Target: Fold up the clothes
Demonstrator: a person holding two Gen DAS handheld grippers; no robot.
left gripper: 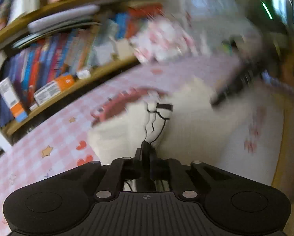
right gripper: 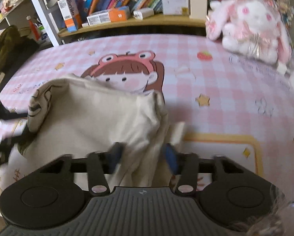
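Note:
A cream garment with black line print (right gripper: pixel 99 114) lies bunched on the pink checked table cover (right gripper: pixel 225 90). My right gripper (right gripper: pixel 143 153) has its blue-padded fingers apart, with a fold of the garment hanging between them. In the blurred left wrist view the same cream garment (left gripper: pixel 196 129) spreads over the cover. My left gripper (left gripper: pixel 147 149) is shut, its fingers pressed together on the garment's edge near the black print. The other gripper (left gripper: pixel 235 84) shows as a dark blur at the right.
A wooden bookshelf (right gripper: pixel 127 21) with books and boxes runs along the far side. A pink and white plush rabbit (right gripper: pixel 251 25) sits at the back right. An olive bag (right gripper: pixel 7 45) lies at the left. The cover (left gripper: pixel 48 137) carries a cartoon girl print (right gripper: pixel 127 72).

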